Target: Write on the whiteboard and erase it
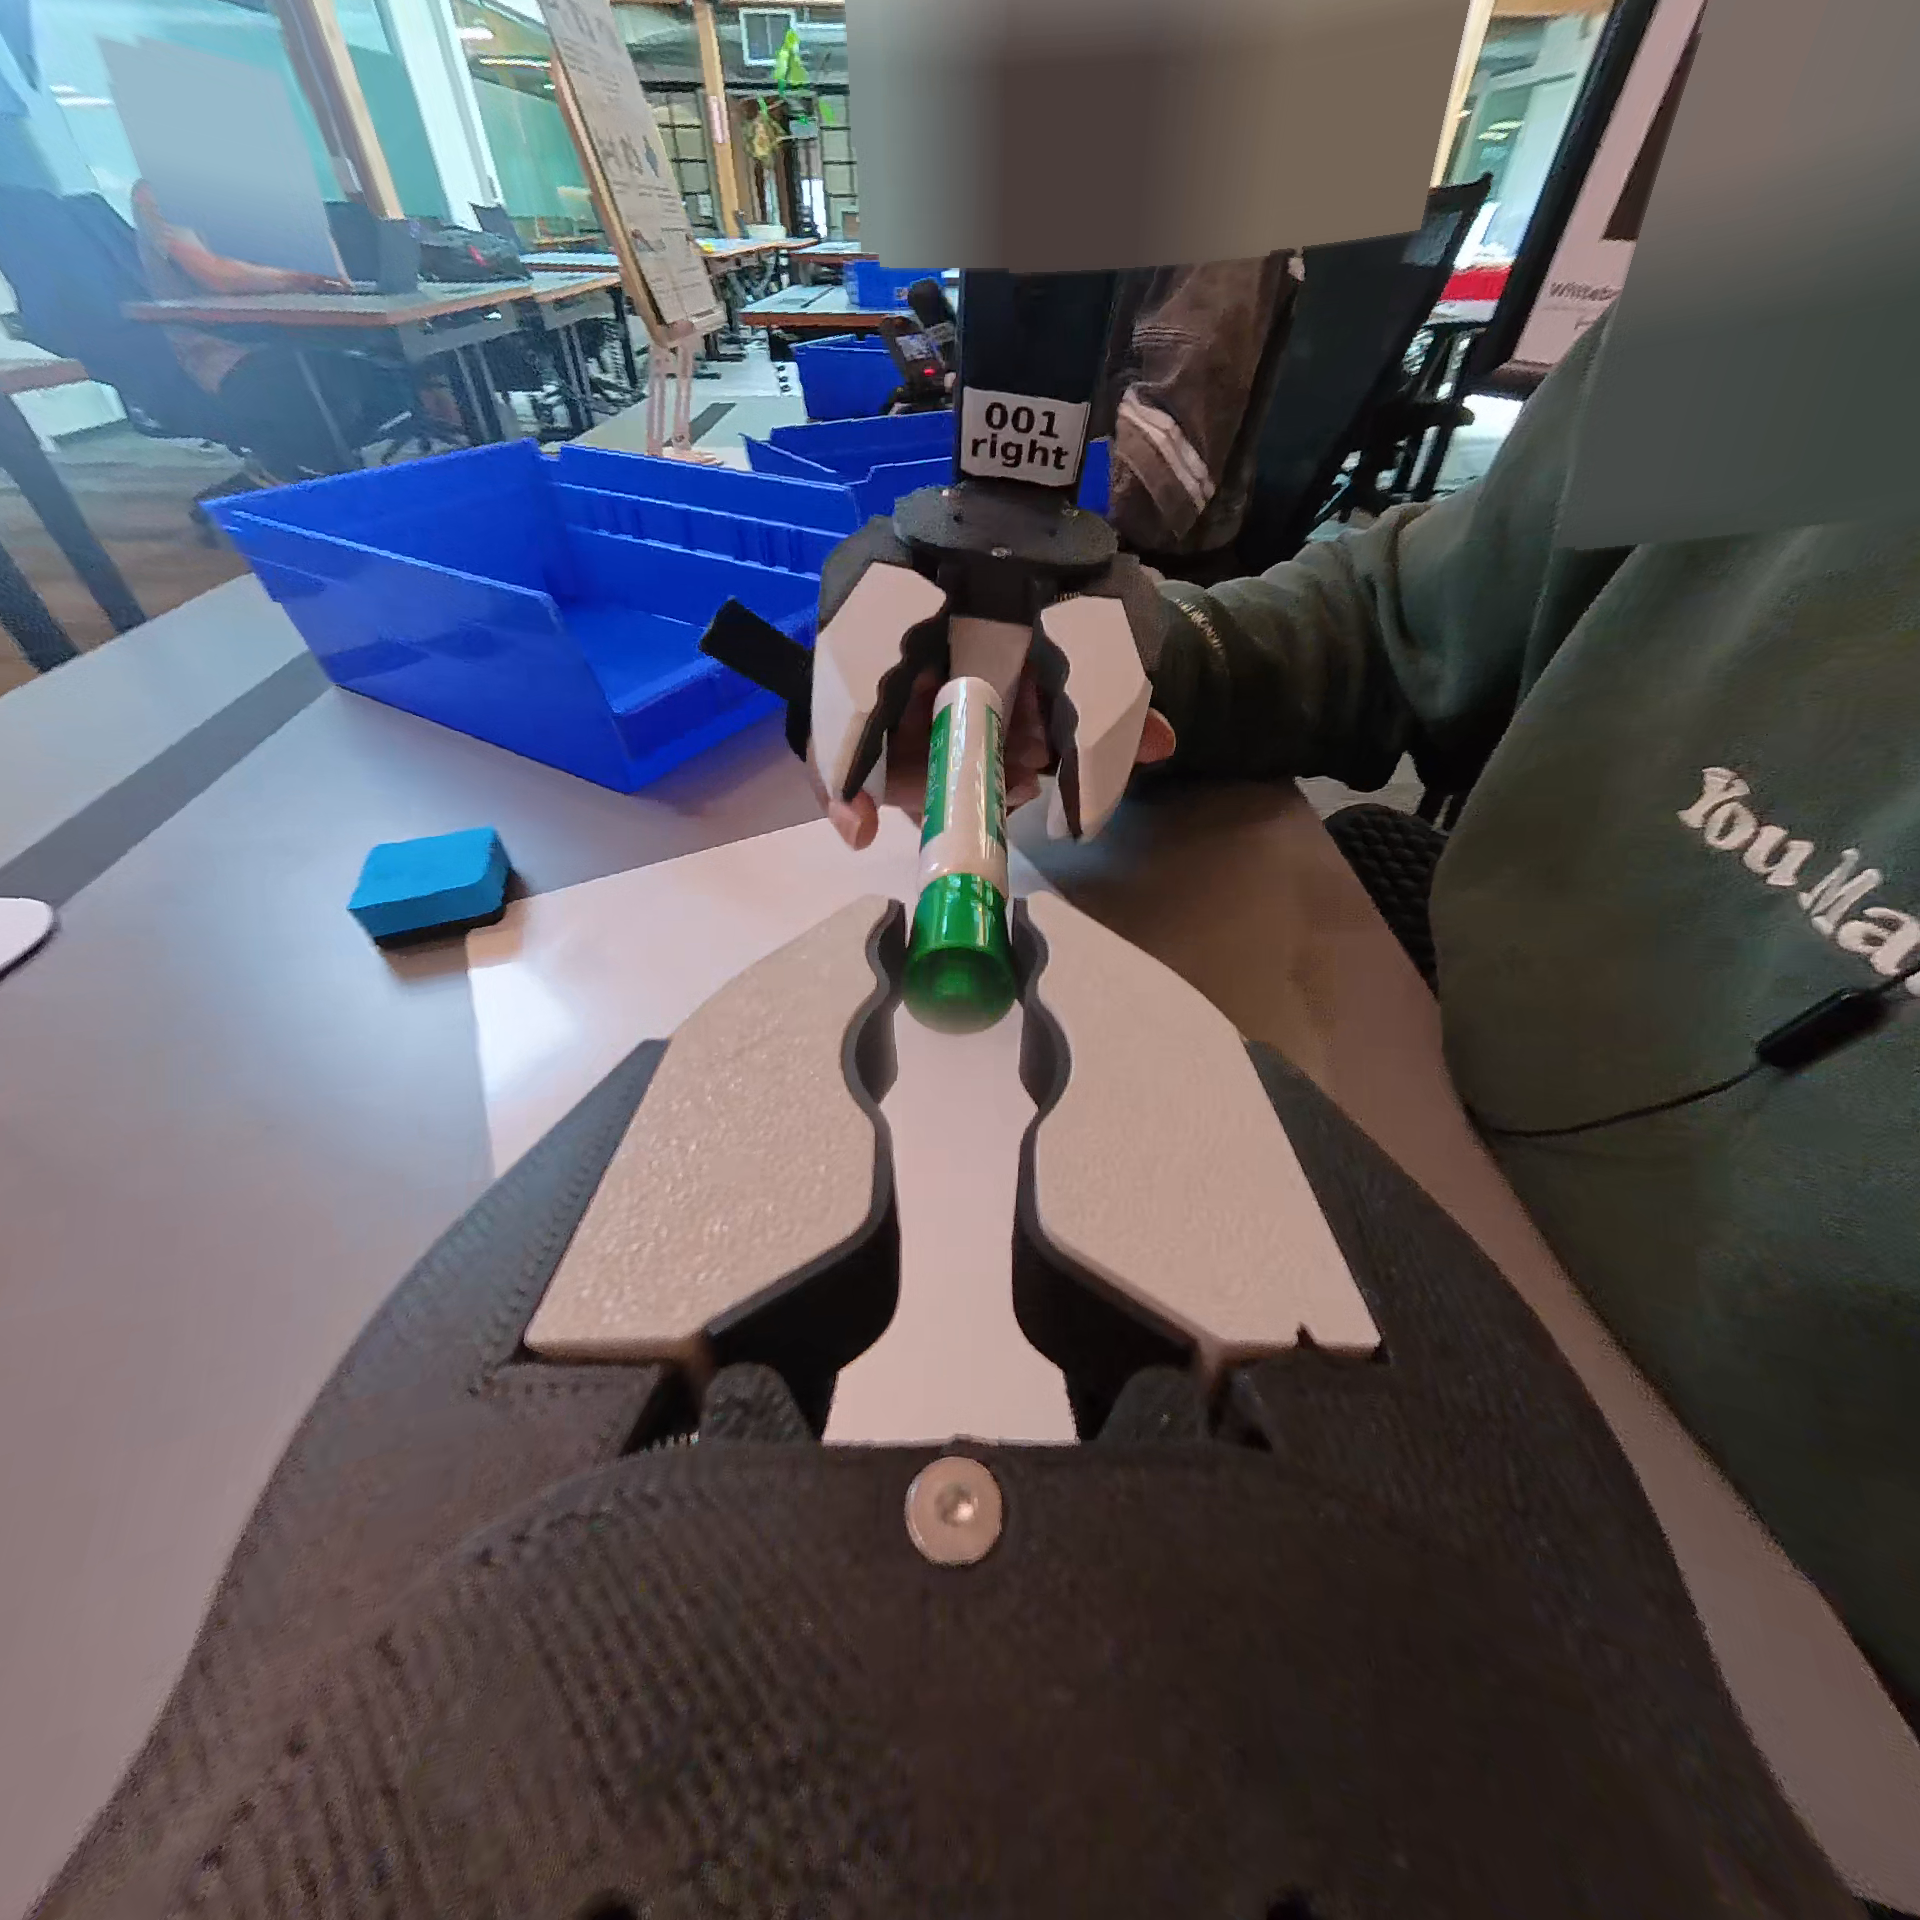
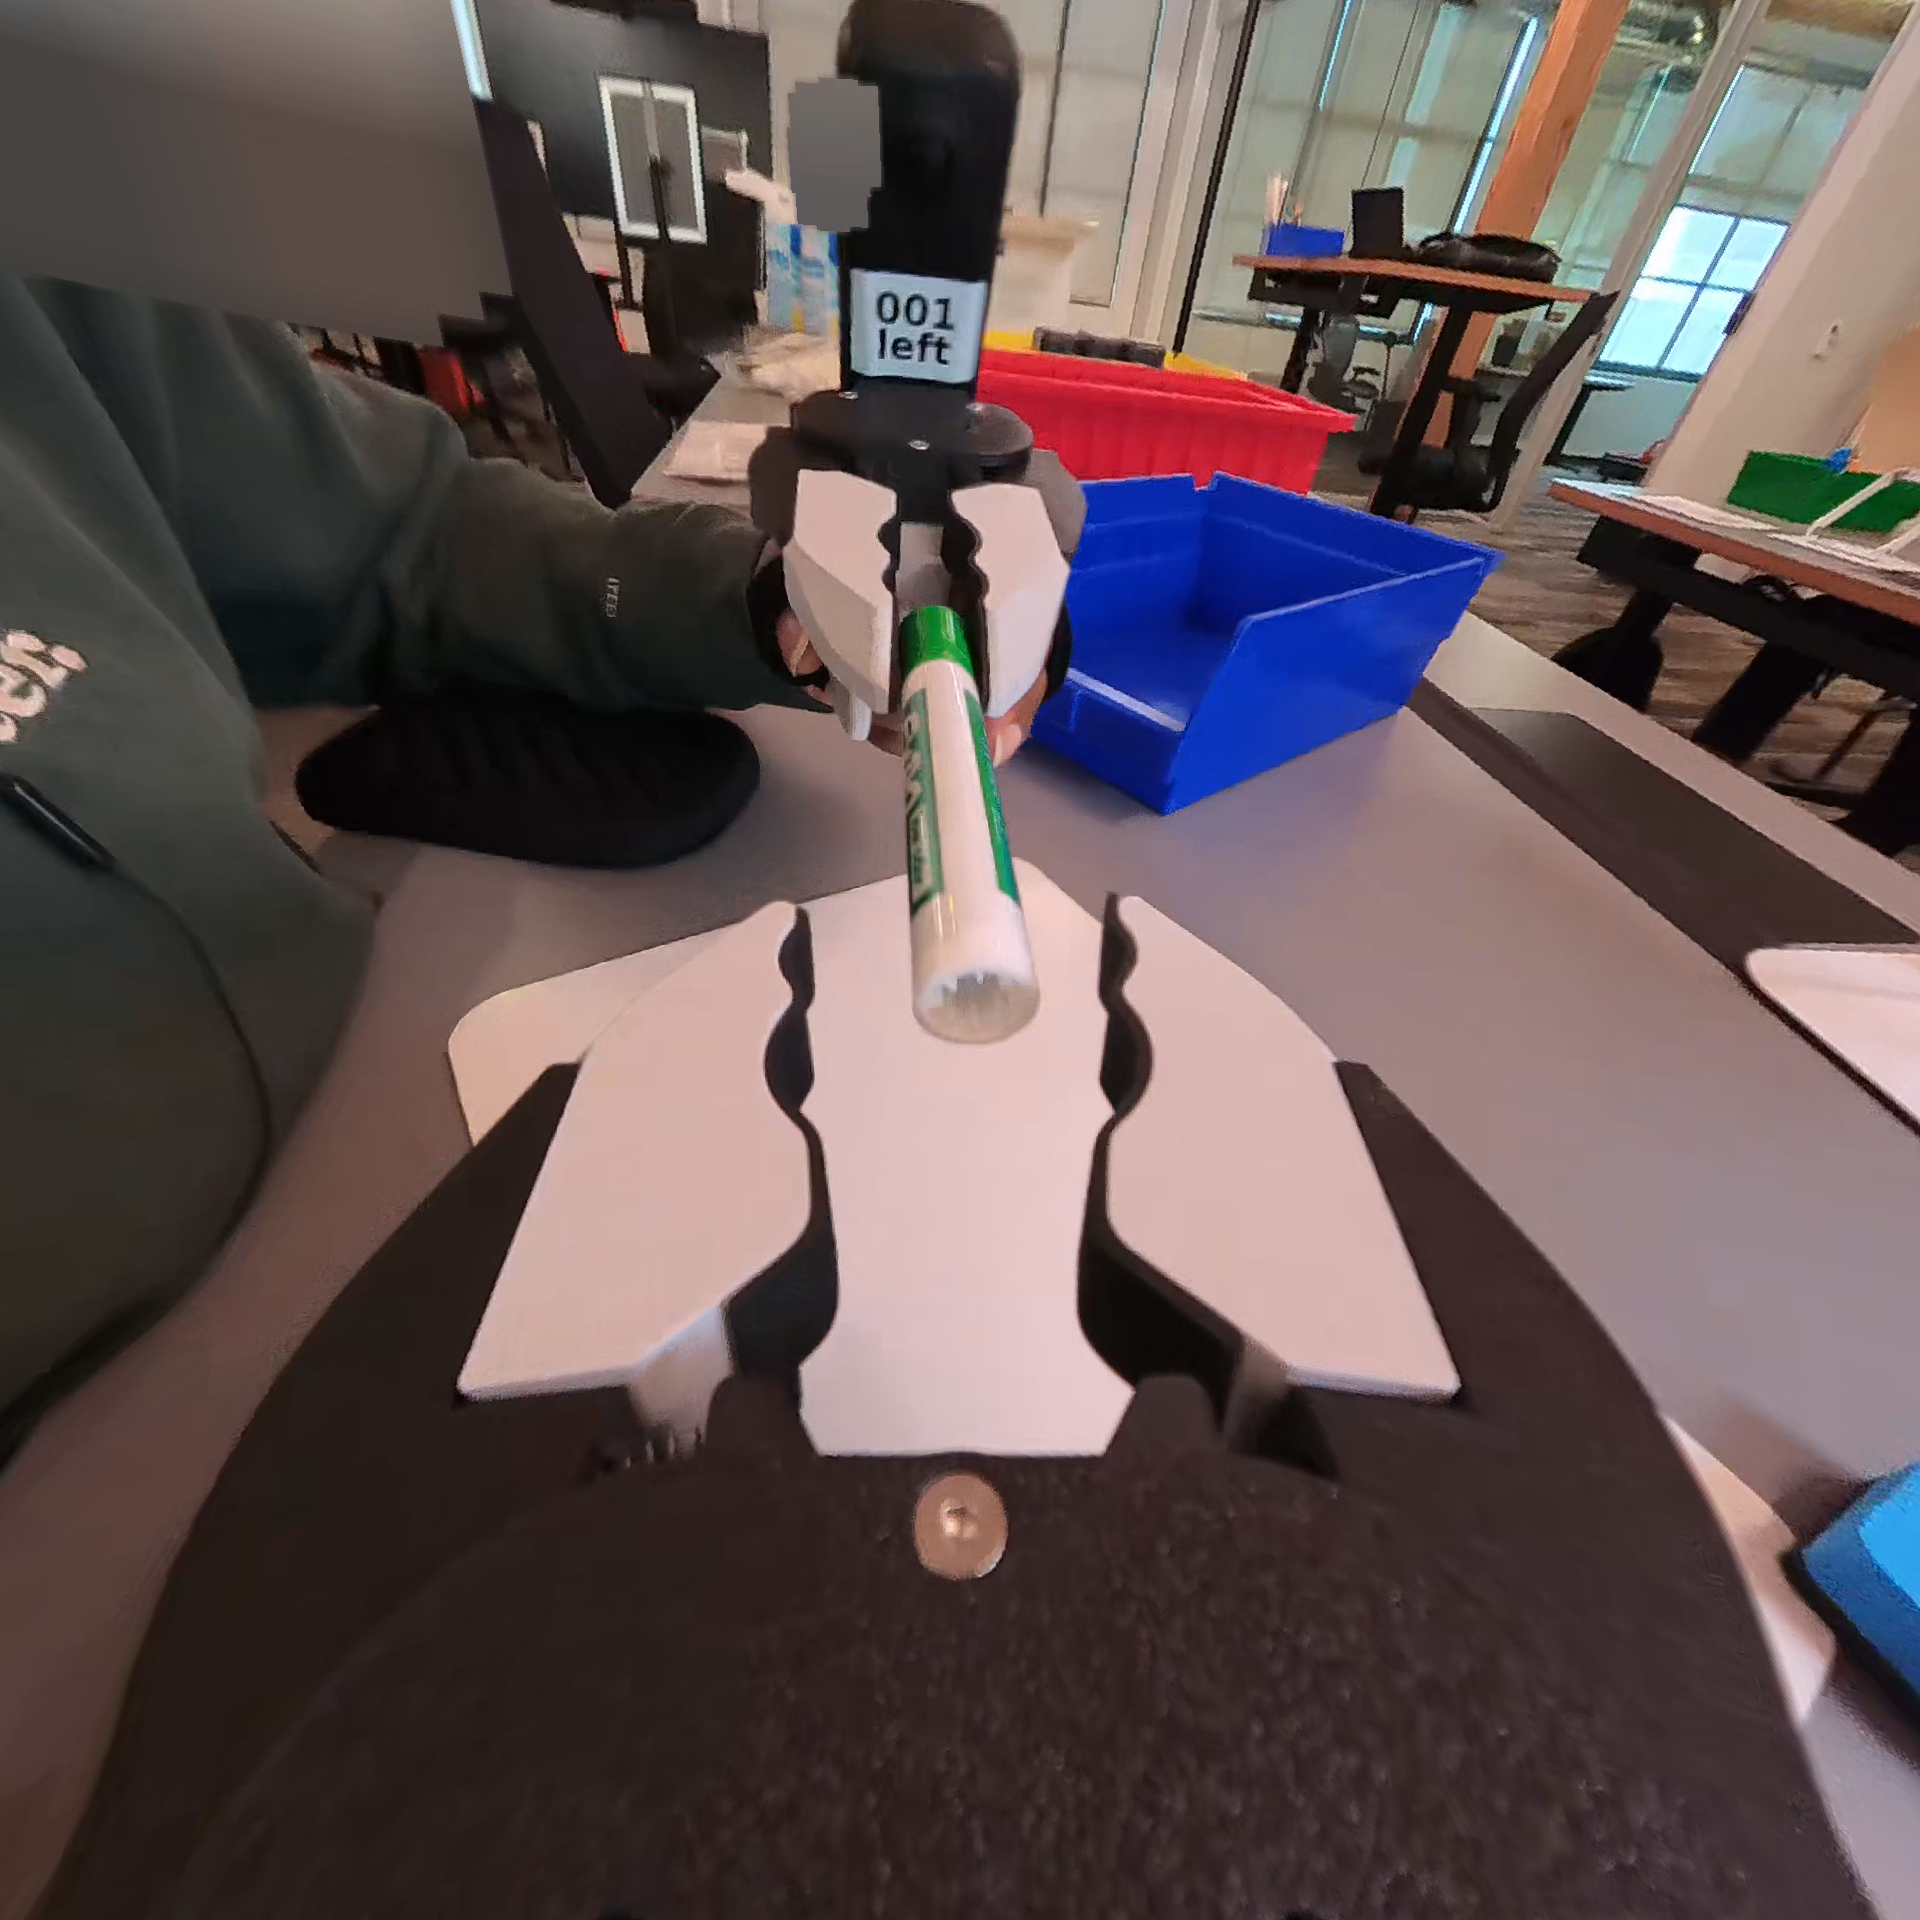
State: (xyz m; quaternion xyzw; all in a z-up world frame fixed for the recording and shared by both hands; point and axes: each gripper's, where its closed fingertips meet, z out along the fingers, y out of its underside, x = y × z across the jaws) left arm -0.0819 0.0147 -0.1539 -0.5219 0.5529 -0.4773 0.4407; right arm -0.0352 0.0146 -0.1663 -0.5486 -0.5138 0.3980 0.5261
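Two grippers meet over the whiteboard (image 1: 665,935): left gripper (image 1: 958,920) pinches the marker (image 1: 961,821) by its green cap, right gripper (image 2: 951,914) gapes around its tail.

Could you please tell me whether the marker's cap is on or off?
On: the green cap sits flush on the marker barrel, held in the left tongs; no tip shows.

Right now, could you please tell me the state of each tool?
Left tool: closed on the green marker cap.
Right tool: open around the marker barrel, not clamping it.
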